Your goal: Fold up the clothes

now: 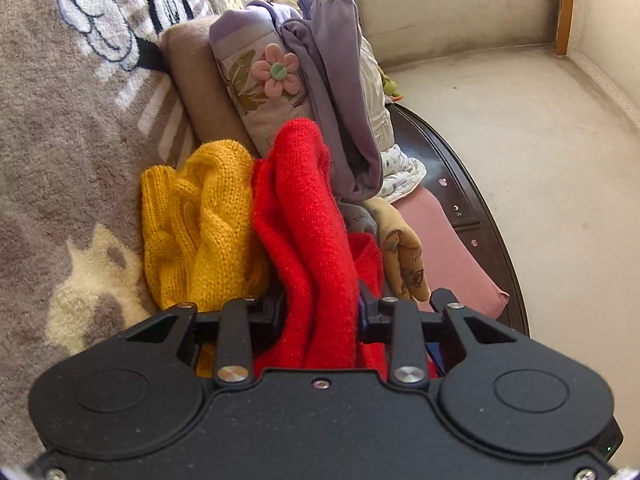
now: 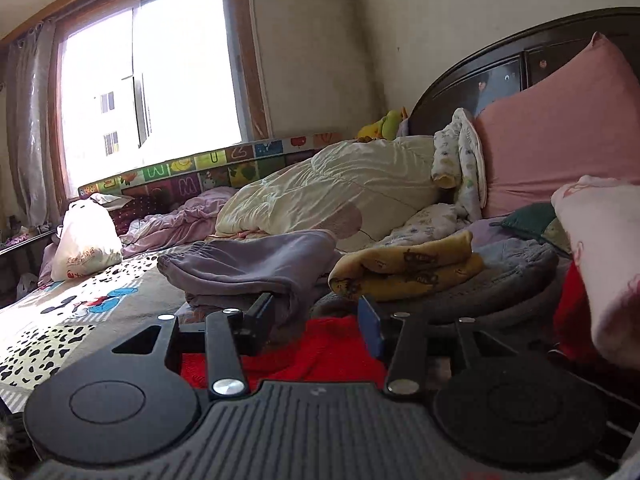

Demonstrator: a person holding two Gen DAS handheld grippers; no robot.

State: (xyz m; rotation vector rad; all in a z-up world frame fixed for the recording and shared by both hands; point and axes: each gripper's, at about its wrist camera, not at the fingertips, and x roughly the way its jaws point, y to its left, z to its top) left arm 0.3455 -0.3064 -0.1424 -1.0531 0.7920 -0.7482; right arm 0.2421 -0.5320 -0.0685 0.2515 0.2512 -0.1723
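Red knit sweater (image 1: 304,240) fills our left gripper (image 1: 320,312), both pads clamped on a thick bunch of it. We see it beside the yellow cable-knit sweater (image 1: 192,224) on the bed. Our right gripper (image 2: 316,320) stands apart above red knit, gripping nothing.

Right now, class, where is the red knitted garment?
In the left wrist view the red knitted garment hangs between the left gripper's fingers, with the yellow cable-knit sweater touching it on its left and folded purple clothes behind.
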